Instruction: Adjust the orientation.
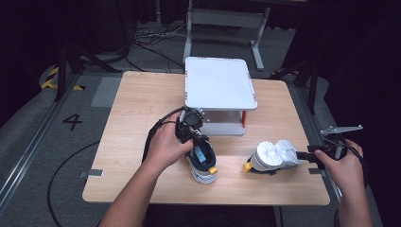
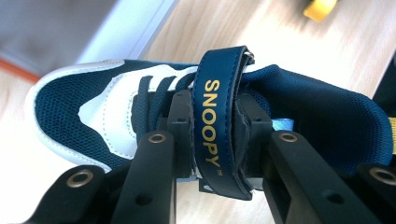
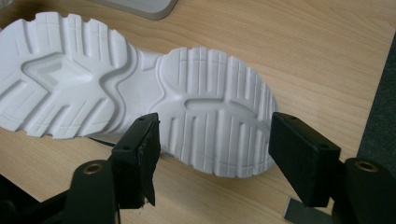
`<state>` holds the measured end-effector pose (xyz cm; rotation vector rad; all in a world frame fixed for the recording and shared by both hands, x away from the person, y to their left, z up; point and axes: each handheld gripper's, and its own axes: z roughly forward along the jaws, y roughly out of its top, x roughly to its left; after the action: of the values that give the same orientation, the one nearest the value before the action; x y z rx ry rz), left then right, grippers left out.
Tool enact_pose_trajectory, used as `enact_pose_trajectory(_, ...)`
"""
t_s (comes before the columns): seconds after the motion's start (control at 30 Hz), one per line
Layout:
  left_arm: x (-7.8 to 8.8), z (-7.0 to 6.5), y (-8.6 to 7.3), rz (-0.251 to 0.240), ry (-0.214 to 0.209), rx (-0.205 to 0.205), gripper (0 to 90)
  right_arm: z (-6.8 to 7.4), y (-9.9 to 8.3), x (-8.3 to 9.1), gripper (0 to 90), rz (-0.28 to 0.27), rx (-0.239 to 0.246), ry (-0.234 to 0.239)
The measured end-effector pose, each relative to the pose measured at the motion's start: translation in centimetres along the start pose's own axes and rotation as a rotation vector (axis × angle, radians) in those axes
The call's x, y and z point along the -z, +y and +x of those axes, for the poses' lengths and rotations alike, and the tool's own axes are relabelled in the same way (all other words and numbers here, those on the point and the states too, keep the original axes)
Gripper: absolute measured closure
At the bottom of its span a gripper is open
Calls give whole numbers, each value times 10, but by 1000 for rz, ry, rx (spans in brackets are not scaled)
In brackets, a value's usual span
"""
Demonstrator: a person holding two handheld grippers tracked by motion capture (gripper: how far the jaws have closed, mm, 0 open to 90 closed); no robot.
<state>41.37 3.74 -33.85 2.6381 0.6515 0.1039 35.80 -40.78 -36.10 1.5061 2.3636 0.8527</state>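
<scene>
Light wooden table (image 1: 137,123) on a grey floor, dark room behind; white two-tier shelf stand (image 1: 220,85) at the far middle. Left gripper (image 1: 196,144) — jaws clamped tight on the navy strap (image 2: 219,126) lettered SNOOPY, across the top of a navy-and-white sneaker (image 2: 93,112), which sits toe toward the stand, in front of it. Second sneaker (image 1: 273,158) lies on its side at the right of the table, white ridged sole (image 3: 140,88) facing the right gripper (image 3: 212,154) — jaws spread wide around the end of the sole, pads (image 3: 144,149) apart from it, gripping nothing. Yellow tab (image 1: 247,166) at that shoe's left end
</scene>
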Motion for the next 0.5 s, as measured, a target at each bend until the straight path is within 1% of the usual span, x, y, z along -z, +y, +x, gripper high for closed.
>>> enact_pose_trajectory(0.13, -3, 6, 4, 14, -18, -145, 723, -1, -7, 3, 346, 5, -18, -8)
enact_pose_trajectory(0.17, -3, 8, 5, 24, -16, -176, 723, -2, -9, 4, 346, 5, -21, -12)
enact_pose_trajectory(0.2, -4, 9, 6, 27, -24, -197, 723, -3, -11, 5, 345, 6, -26, -15)
enact_pose_trajectory(0.23, -4, 9, 6, 27, -24, -197, 722, -3, -11, 5, 345, 6, -26, -15)
enact_pose_trajectory(0.27, -6, 11, 10, 24, -28, -236, 721, -4, -17, 8, 344, 8, -42, -18)
enact_pose_trajectory(0.33, -9, 13, 14, 25, -40, -261, 722, -5, -20, 9, 343, 10, -48, -24)
enact_pose_trajectory(0.37, -12, 15, 16, 17, -46, -261, 722, -5, -22, 10, 343, 11, -51, -26)
enact_pose_trajectory(0.43, -14, 17, 18, 16, -43, -267, 722, -5, -24, 11, 342, 10, -54, -32)
enact_pose_trajectory(0.5, -22, 23, 21, 7, -17, -303, 722, -5, -29, 13, 342, 12, -64, -36)
